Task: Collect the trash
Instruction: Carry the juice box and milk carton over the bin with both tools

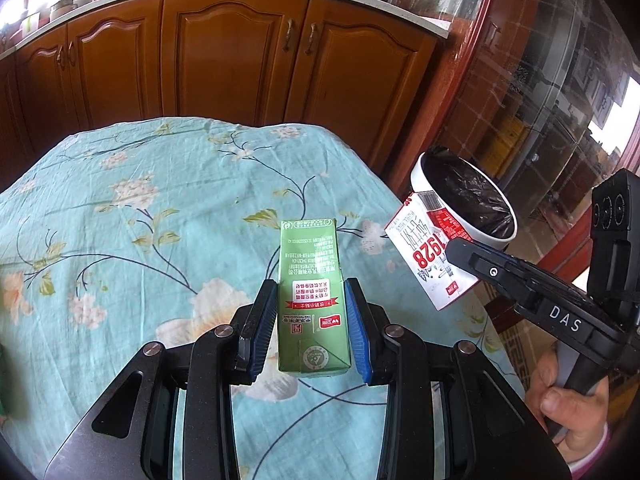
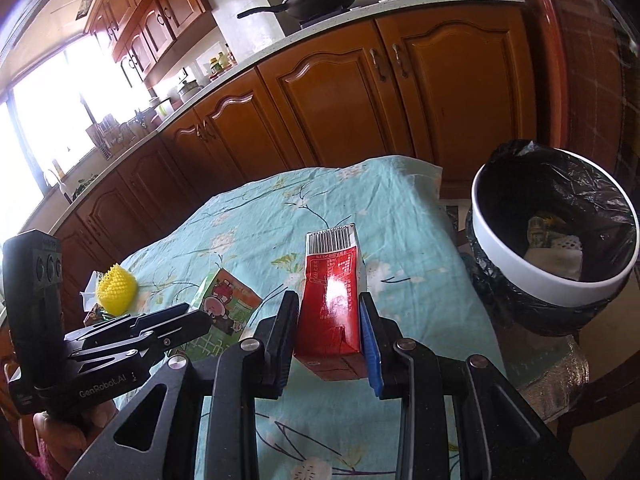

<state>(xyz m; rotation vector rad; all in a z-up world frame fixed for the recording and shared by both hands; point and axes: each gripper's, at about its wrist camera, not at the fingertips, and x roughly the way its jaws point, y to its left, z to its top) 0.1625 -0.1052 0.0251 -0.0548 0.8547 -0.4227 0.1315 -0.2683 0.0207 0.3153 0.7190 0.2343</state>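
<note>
Listing by size, we hold over the floral tablecloth [image 1: 120, 220], near the white bin [image 2: 552, 288] beside it: a green carton [image 1: 314, 300] clenched in our left gripper [image 1: 312, 332]; a red-and-white milk carton [image 2: 332, 304] clamped in our right gripper [image 2: 328, 344].

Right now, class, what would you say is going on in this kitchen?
A person is clearing trash off a table with a handheld gripper in each hand. The left gripper is shut on a green carton; the right gripper is shut on a red and white carton. Both are held above the floral tablecloth, near a white bin lined with a black bag, with some trash already inside.
</note>
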